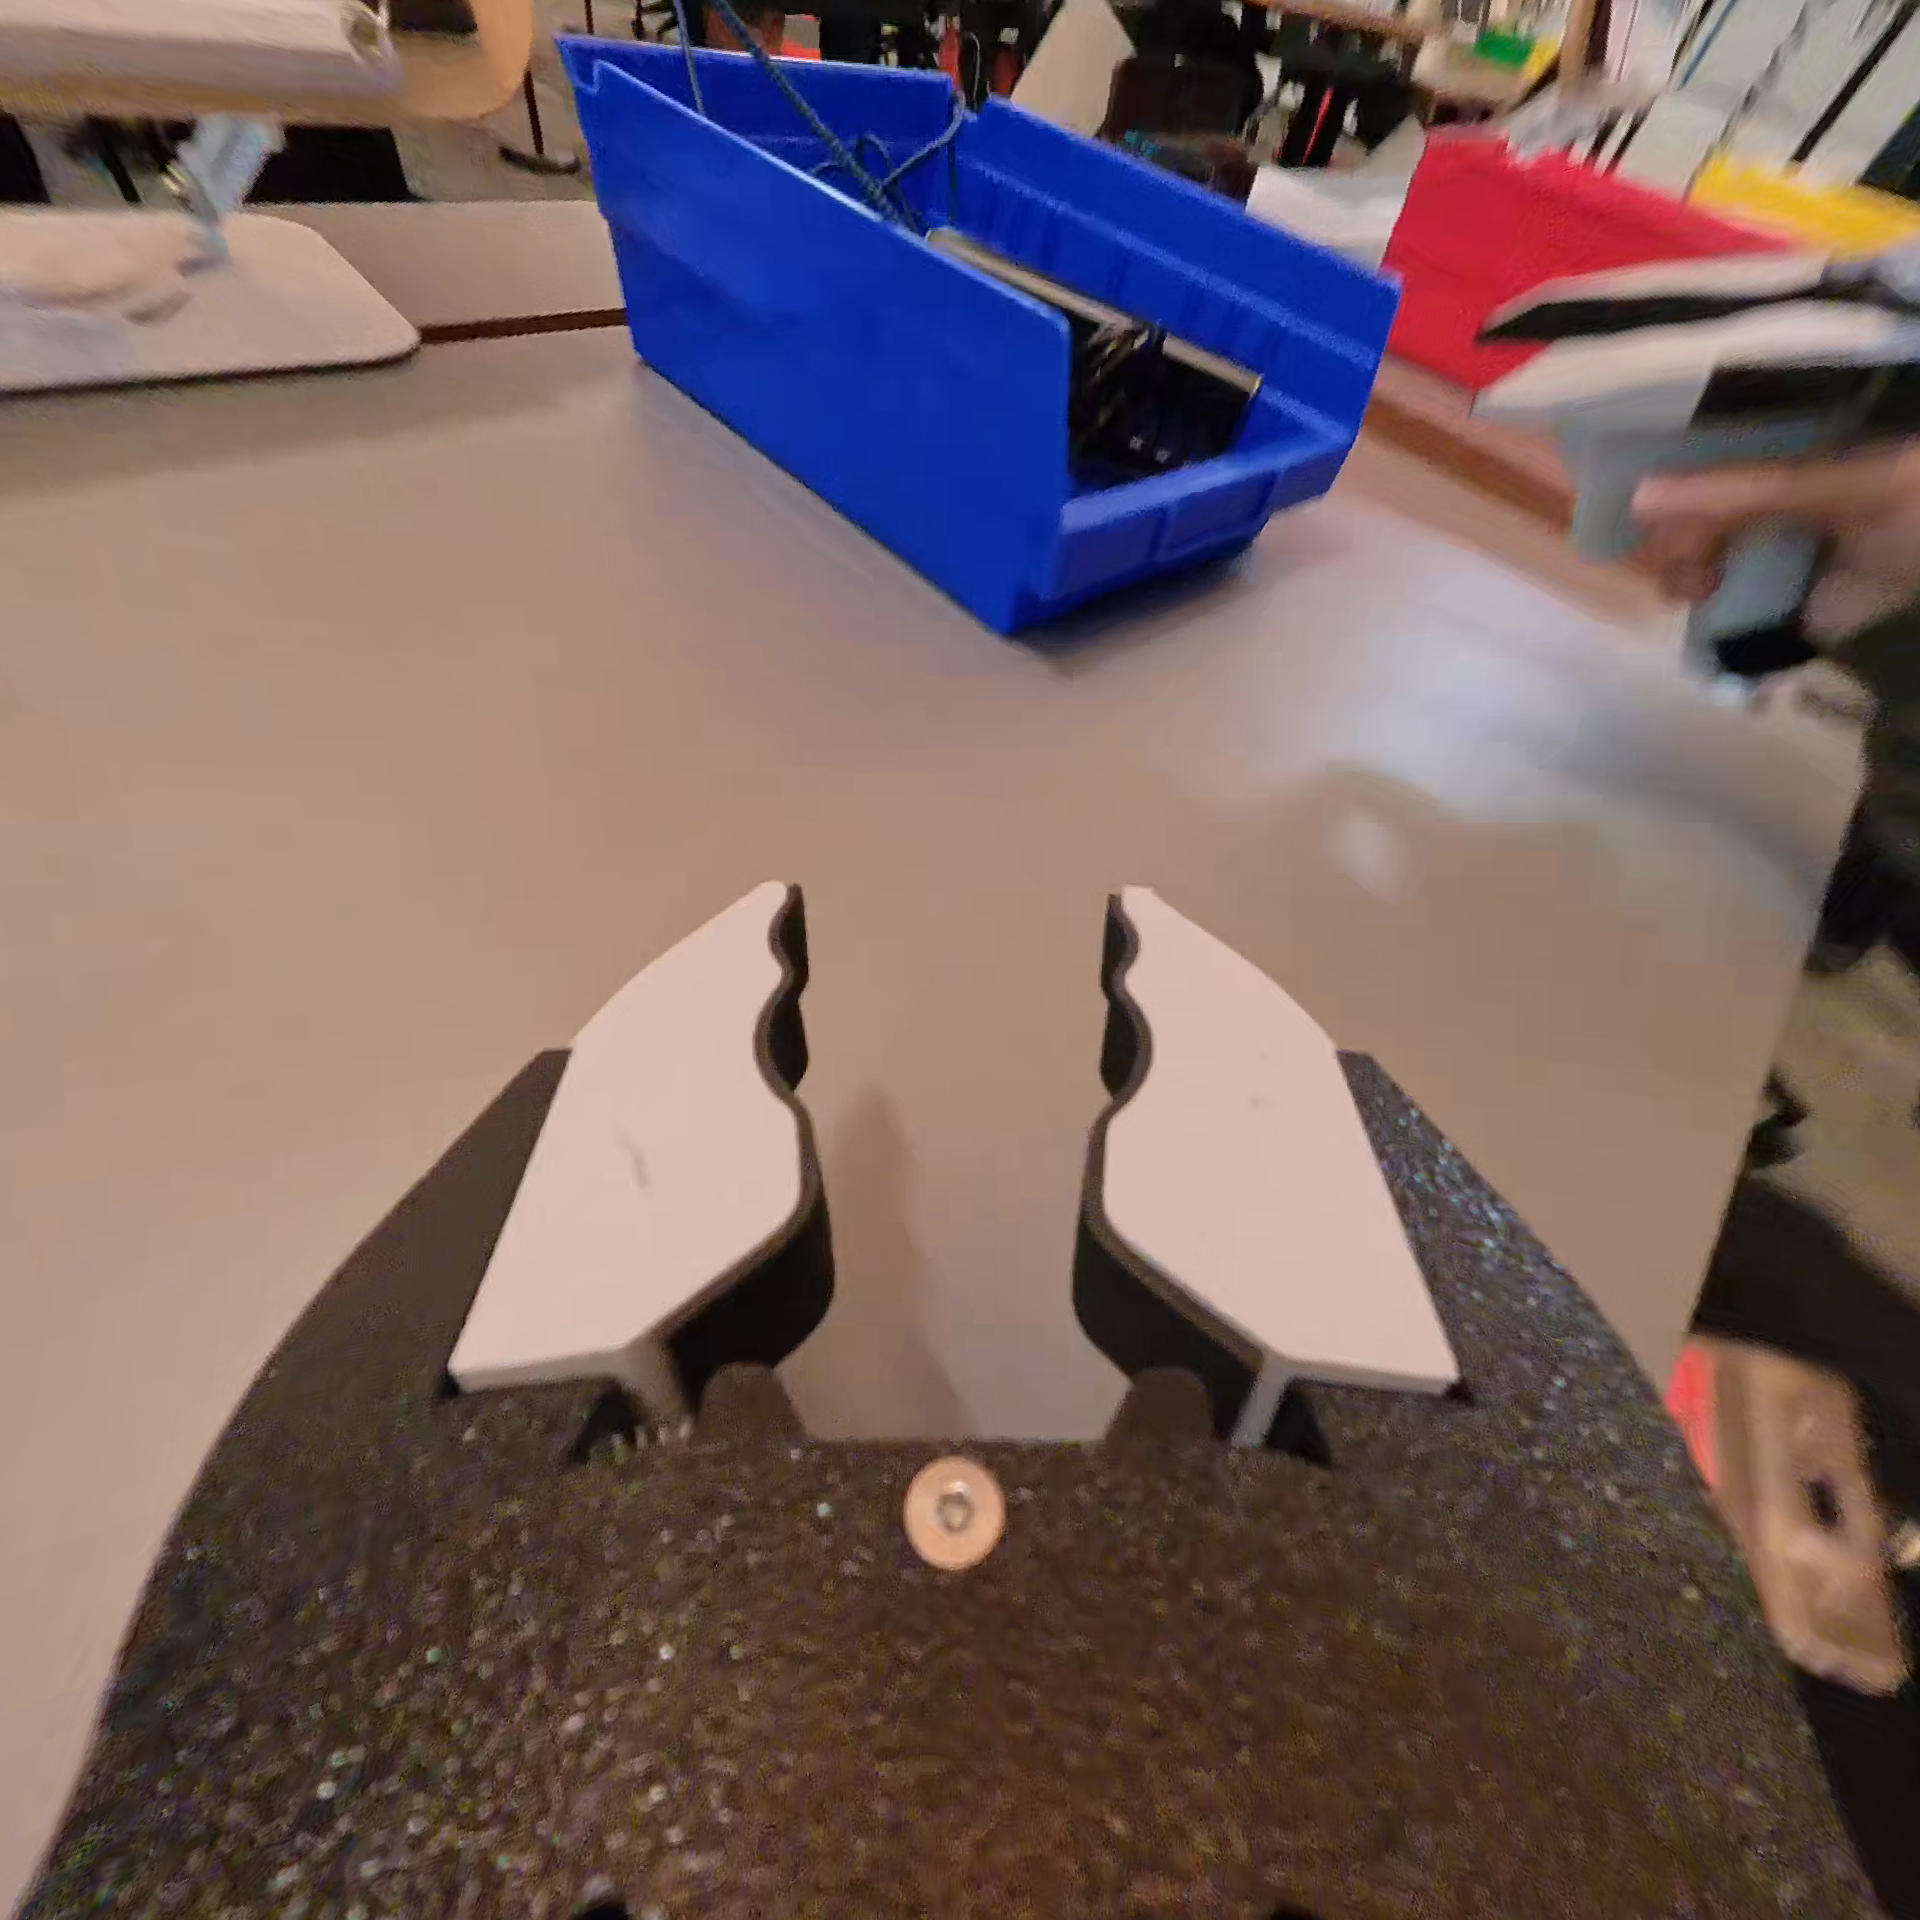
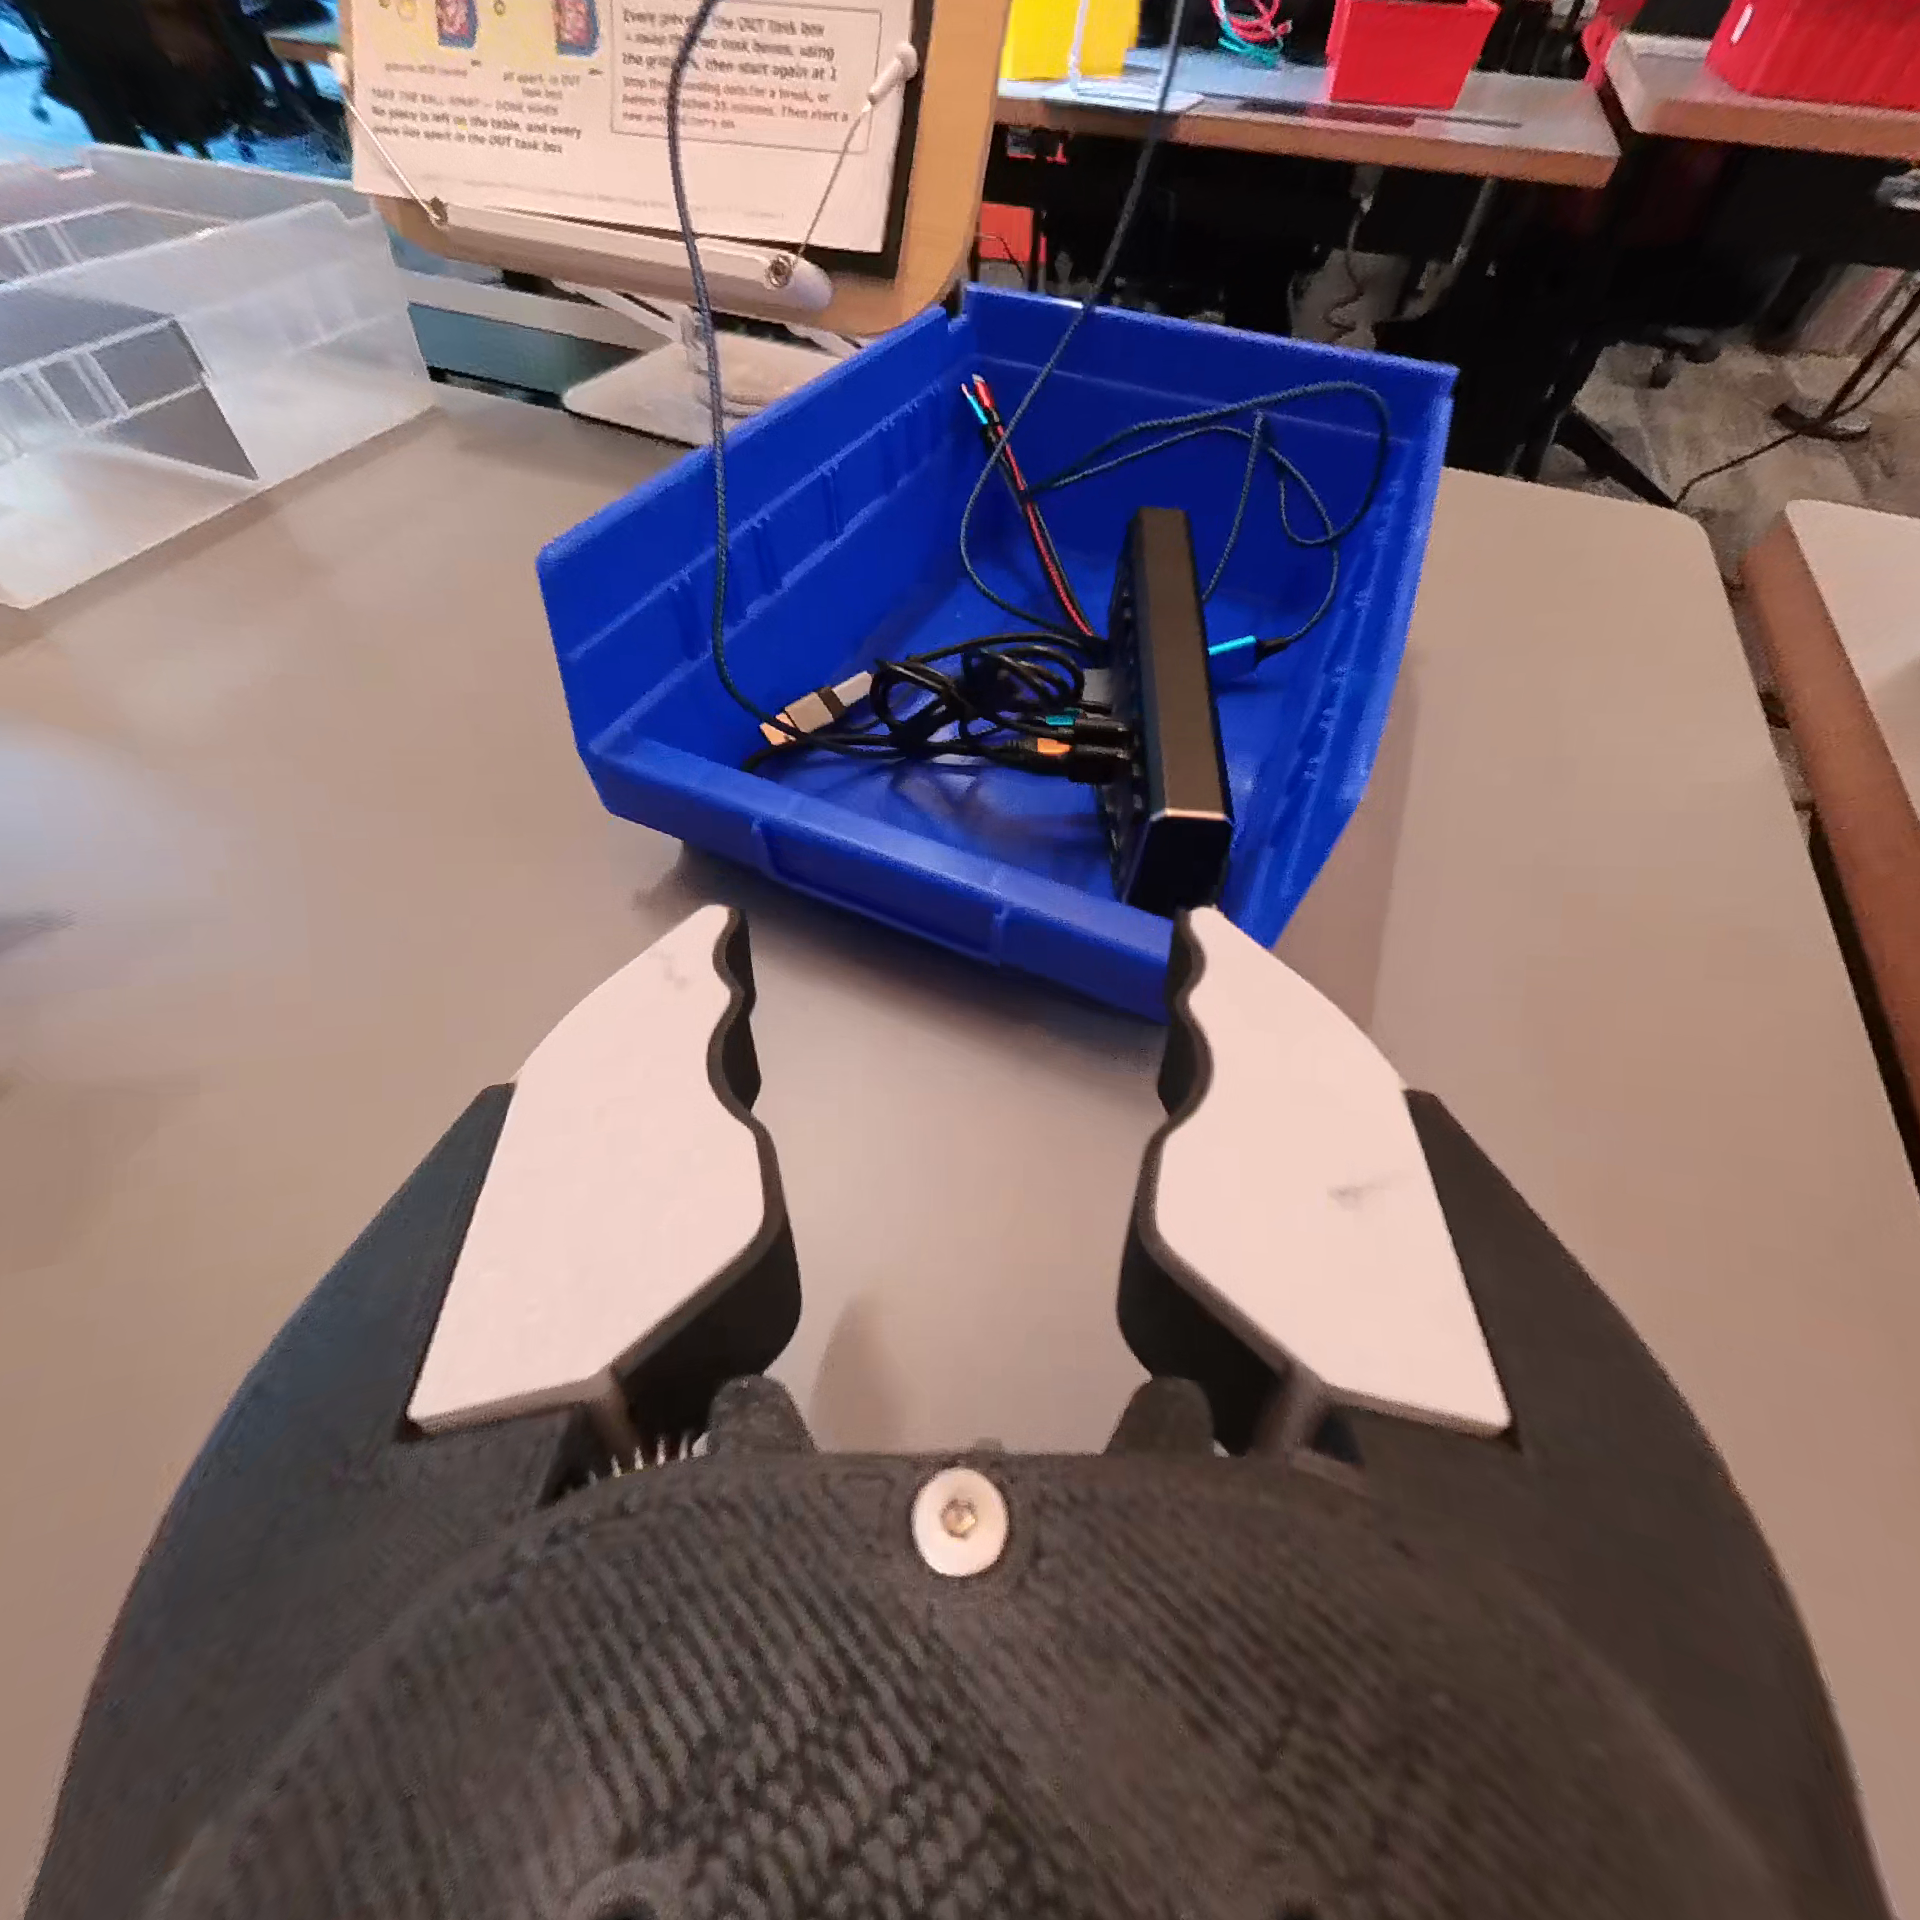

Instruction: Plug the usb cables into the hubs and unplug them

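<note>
A blue bin (image 2: 862,582) stands on the grey table (image 2: 312,935). Inside it a long black USB hub (image 2: 1174,707) stands on its edge, with several cables (image 2: 977,696) plugged into its left face and a loose silver-ended plug (image 2: 821,712) beside them. My right gripper (image 2: 961,925) is open and empty, just short of the bin's front wall. In the left wrist view the bin (image 1: 862,384) is farther off, with the hub (image 1: 1101,312) behind a blue divider. My left gripper (image 1: 956,904) is open and empty over bare table (image 1: 416,727). The right gripper's body (image 1: 1704,364) shows blurred at the right.
A clear plastic bin (image 2: 177,343) lies at the far left. A stand holding a paper sheet (image 2: 634,125) is behind the blue bin. A dark braided cable (image 2: 707,312) hangs down into the bin. Red and yellow bins (image 1: 1558,239) are at the back right.
</note>
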Demonstrator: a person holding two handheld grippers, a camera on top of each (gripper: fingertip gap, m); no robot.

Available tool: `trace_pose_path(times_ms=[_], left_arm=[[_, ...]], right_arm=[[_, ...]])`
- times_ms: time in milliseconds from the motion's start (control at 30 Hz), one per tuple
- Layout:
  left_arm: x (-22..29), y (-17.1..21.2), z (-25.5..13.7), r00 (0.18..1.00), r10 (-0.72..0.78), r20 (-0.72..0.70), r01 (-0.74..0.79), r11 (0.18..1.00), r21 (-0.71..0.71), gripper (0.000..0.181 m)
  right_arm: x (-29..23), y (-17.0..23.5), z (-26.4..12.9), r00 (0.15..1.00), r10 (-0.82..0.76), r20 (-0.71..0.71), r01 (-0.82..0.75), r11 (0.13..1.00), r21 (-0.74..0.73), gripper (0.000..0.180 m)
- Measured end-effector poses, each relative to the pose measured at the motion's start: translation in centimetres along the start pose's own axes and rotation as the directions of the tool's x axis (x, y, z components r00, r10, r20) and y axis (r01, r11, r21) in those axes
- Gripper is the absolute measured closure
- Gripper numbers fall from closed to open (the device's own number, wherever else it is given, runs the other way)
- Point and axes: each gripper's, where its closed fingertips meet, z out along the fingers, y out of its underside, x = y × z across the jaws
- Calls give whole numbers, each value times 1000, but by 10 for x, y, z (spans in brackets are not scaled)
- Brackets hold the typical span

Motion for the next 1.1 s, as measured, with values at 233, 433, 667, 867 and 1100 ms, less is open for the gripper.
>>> trace_pose_path(times_ms=[233, 433, 667, 867, 1100], left_arm=[[39, -42, 106, 996, -62, 68, 71, 988, -135, 100], [20, -97, 169, 953, 116, 278, -72, 984, -165, 94], [-22, -80, 208, 912, 226, 342, -77, 914, -397, 108], [-24, -84, 204, 896, 263, 358, -159, 943, -293, 158], [-38, -57, 122, 931, 205, 302, -136, 963, -234, 170]], right_arm=[[22, 8, 1, 993, 84, -79, -84, 996, 4, 91], [39, 11, -5, 986, 62, -157, -65, 998, -12, 86], [62, 17, -15, 972, 101, -212, -109, 994, -23, 86], [53, 12, -16, 981, 88, -172, -93, 995, -22, 91], [46, -12, -29, 983, 51, -177, -45, 998, 36, 97]])
